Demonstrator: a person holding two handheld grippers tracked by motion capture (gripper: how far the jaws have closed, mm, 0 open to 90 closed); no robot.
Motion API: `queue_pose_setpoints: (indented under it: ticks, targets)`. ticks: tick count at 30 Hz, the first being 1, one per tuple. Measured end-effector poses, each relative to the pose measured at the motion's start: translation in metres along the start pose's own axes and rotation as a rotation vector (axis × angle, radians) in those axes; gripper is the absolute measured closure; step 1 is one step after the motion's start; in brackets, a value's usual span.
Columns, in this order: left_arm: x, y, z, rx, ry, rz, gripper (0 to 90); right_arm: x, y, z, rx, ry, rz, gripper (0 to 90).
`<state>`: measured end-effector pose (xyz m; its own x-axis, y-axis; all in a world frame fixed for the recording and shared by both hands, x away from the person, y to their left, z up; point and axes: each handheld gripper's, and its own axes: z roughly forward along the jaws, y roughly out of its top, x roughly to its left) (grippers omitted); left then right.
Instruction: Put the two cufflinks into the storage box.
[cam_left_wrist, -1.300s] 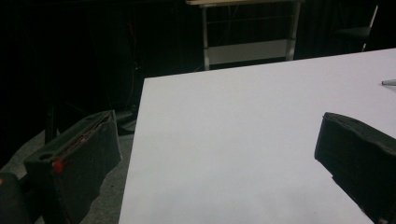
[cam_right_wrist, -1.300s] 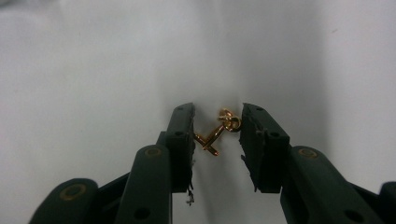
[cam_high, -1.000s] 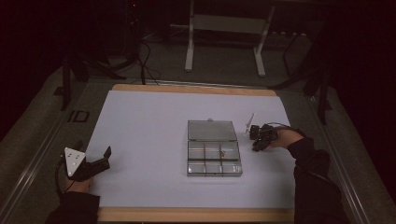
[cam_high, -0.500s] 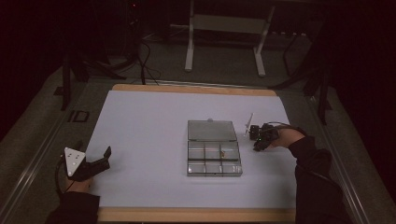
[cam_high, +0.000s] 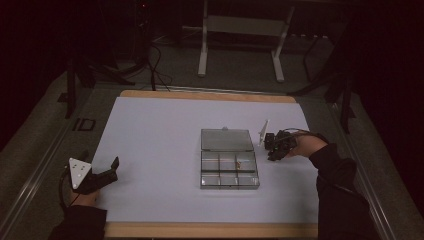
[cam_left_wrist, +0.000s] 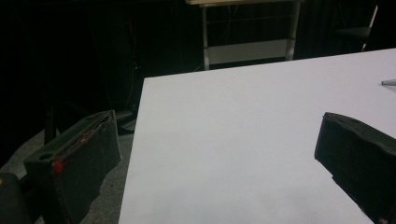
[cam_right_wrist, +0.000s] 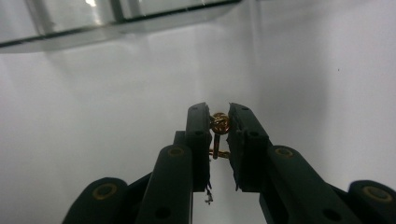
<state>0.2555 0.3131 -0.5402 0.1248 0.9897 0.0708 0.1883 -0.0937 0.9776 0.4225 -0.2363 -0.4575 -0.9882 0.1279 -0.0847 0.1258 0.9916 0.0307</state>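
Right gripper (cam_right_wrist: 218, 122) is pinched on a tiny gold trinket (cam_right_wrist: 218, 125), mostly hidden between the jaws, just beside the clear compartment box (cam_high: 227, 160). Left gripper (cam_high: 102, 172) sits wide open, holding nothing, near the table's (cam_high: 150, 130) left edge.

The flat white desk (cam_high: 160, 150) has a pale wooden edge along its far and near sides and carries no pattern. The clear plastic compartment box (cam_high: 229, 158) on it is grey-tinted, its dividers showing as darker lines in a grid. The black left gripper (cam_high: 102, 175) bears a pale grey three-cornered plate marked with dark dots, and one jaw has a small red spot in the left gripper view. The black right gripper (cam_right_wrist: 219, 122) has brass-coloured pivot rings, and a small gold-coloured metal trinket (cam_right_wrist: 218, 125) sits between its jaws. The floor around the desk is dull grey-green carpet (cam_high: 40, 150).
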Motion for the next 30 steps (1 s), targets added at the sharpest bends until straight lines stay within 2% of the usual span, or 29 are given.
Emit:
queue_pose_setpoints:
  ticks: [4, 14, 25, 27, 30]
  targets:
    - [0.0, 0.0, 0.0, 0.003, 0.0, -0.001, 0.4, 0.004, 0.006, -0.008, 0.011, 0.003, -0.025, 78.7]
    - [0.0, 0.0, 0.0, 0.0, -0.001, -0.001, 0.4, 0.017, 0.024, -0.025, -0.015, -0.004, -0.092, 78.7]
    - [0.0, 0.0, 0.0, -0.001, -0.002, -0.001, 0.4, 0.027, 0.041, -0.039, -0.067, -0.002, -0.138, 78.7]
    - [0.0, 0.0, 0.0, 0.001, -0.002, 0.0, 0.4, 0.028, 0.043, -0.042, -0.087, -0.009, -0.145, 78.7]
    - [0.0, 0.0, 0.0, 0.001, -0.002, 0.0, 0.4, 0.033, 0.048, -0.045, -0.088, -0.029, -0.167, 78.6]
